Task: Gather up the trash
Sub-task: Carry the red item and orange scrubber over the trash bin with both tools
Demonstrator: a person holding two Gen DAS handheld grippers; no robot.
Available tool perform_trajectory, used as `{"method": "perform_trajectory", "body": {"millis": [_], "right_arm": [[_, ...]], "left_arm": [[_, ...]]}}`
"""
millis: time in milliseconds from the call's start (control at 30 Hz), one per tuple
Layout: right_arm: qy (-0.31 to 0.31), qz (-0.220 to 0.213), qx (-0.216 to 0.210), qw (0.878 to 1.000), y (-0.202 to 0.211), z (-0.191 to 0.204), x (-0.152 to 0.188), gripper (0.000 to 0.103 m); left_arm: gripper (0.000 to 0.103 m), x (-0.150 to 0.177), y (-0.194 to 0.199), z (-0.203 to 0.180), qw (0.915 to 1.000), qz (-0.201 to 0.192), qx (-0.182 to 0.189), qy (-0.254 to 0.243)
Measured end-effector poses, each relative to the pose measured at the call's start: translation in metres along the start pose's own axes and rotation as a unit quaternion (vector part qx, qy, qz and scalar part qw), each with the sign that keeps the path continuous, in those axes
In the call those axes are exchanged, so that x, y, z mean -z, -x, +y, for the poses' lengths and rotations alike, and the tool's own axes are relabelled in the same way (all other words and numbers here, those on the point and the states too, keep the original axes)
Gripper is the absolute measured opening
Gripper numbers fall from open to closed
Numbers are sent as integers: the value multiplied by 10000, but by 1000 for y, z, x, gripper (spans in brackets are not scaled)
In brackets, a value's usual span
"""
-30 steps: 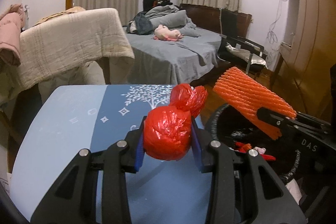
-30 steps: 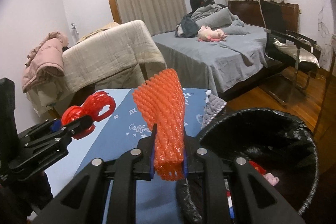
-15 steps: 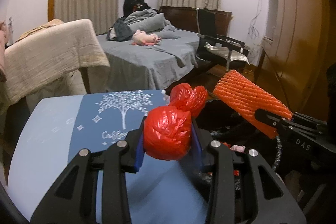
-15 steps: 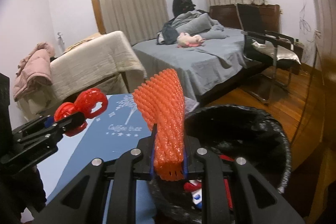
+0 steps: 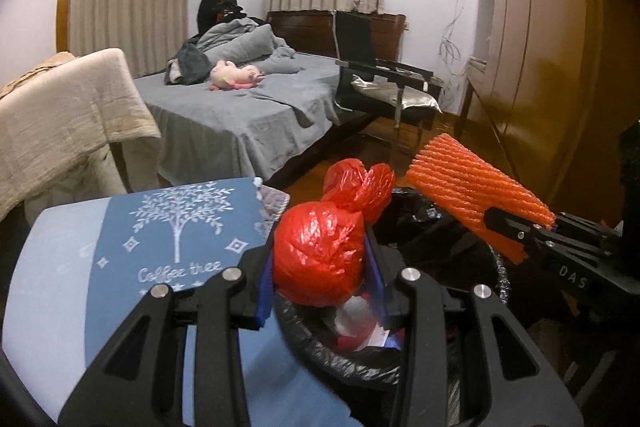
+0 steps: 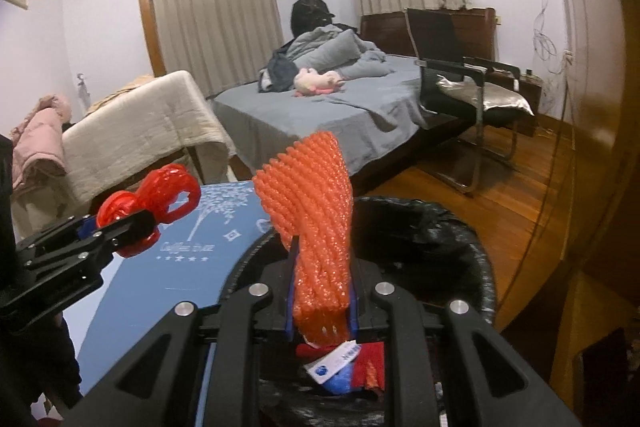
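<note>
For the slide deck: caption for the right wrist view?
Right hand-held gripper holds orange foam net over the black-lined trash bin.

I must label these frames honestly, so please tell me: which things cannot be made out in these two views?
- Left wrist view: the trash bin is mostly covered by the left tongs and the red plastic bag they hold; its depth is hidden.
- Right wrist view: the wrappers in the bin sit behind the right tongs and the orange foam net; the print is too small to read.
- The table text is blurred there.
</note>
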State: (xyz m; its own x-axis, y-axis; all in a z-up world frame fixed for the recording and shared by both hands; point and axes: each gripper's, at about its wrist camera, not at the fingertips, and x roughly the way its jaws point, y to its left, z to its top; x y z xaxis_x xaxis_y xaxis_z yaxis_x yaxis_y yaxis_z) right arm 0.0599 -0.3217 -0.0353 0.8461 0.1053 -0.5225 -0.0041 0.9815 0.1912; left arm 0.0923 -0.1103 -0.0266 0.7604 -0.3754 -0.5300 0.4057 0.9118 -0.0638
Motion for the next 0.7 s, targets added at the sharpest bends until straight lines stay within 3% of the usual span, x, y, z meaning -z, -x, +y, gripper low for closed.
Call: {"method": "perform_trajectory", "body": {"millis": [700], "right_arm": [[-377,501,645,9959,-56,-73,24,19]], "left_arm": [[37,4,-104,-44,9967,492,494,-421]]}}
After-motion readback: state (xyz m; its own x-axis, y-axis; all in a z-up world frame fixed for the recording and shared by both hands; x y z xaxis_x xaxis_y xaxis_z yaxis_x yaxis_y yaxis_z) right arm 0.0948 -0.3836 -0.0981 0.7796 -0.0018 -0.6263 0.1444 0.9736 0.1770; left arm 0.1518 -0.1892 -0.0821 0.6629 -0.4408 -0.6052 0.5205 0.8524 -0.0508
